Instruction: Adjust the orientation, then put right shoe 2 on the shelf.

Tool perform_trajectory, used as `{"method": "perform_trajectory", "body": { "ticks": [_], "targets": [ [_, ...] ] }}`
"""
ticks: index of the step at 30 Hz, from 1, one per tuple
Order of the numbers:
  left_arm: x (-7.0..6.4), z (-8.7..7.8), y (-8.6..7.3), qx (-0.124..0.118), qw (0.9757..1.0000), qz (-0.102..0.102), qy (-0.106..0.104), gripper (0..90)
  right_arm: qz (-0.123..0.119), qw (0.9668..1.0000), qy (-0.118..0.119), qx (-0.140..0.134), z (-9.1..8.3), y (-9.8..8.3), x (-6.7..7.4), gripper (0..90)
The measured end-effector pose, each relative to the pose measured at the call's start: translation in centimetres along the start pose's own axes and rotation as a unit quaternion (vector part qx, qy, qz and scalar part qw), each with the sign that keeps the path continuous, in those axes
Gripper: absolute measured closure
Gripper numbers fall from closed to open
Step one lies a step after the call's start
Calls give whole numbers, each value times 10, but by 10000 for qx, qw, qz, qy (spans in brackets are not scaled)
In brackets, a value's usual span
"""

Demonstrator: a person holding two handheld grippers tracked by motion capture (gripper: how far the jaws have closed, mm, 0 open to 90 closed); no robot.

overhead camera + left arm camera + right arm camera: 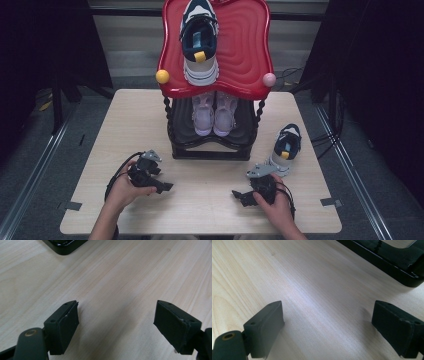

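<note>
The bench (200,200) carries a two-tier shoe rack (212,145) beyond both jaws, one navy sneaker already on its red top. Its mate, the loose sneaker (286,147), lies just beyond the right gripper (240,196), likely next for racking. The left gripper (167,187) and the right both rest low with jaws spread wide, nothing between them.

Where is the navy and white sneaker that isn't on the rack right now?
In the high view, the loose sneaker lies on the table right of the rack's base, just beyond the right gripper.

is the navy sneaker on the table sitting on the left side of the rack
No, in the high view the navy sneaker lies on the table right of the rack, near the right gripper.
</note>
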State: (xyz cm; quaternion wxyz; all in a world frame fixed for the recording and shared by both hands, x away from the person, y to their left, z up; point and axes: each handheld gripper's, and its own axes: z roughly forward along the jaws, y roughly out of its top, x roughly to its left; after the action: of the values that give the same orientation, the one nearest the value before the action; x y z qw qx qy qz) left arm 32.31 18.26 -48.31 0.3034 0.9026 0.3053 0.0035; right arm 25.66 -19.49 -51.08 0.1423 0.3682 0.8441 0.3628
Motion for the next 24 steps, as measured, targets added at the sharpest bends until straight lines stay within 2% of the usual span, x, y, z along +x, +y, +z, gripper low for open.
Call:
{"method": "perform_trajectory", "body": {
  "ticks": [2,5,9,16,21,24],
  "targets": [
    [-1,3,-1,-11,10000,-15,60,185,-7,10000,1,0,0,0,0,98],
    [-3,6,-3,-107,9998,89,173,173,-4,10000,3,4,0,0,0,97],
    [-5,8,-5,-234,9995,92,200,154,-20,10000,8,-6,0,0,0,98],
    [-10,12,-14,-531,9972,360,385,125,-21,10000,19,-20,0,0,0,98],
    [-14,17,-18,-628,9950,573,533,41,-42,10000,39,-9,0,0,-1,99],
    [-15,20,-18,-678,9948,567,498,4,-63,9999,92,14,-2,-1,-2,105]
  ]
}}
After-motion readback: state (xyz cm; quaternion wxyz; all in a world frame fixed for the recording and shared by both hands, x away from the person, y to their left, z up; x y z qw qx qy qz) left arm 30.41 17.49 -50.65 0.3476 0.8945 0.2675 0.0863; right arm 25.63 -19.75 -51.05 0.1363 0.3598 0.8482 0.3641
